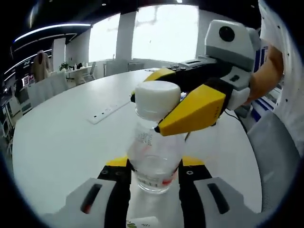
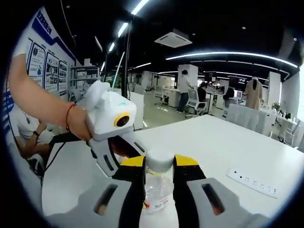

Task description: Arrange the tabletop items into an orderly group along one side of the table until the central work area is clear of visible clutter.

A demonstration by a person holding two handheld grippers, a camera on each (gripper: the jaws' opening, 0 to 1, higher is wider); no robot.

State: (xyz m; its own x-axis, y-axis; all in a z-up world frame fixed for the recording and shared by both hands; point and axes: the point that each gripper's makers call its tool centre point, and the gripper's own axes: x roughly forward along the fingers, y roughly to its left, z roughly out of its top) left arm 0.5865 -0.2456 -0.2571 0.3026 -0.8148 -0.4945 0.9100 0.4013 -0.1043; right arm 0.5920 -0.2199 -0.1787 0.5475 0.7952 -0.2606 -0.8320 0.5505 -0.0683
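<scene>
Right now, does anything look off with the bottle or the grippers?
Nothing spilled or damaged. The odd part: both grippers are on one clear bottle, standing upright. The left gripper clamps its body, the right gripper closes around its white cap.

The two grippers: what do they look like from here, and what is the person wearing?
Both grippers have light grey bodies with yellow and black jaws. The right gripper carries a grey box housing; the left gripper has a white one with a yellow ring. A thin red band sits on the wrist, and a white dotted sleeve covers the other arm.
</scene>
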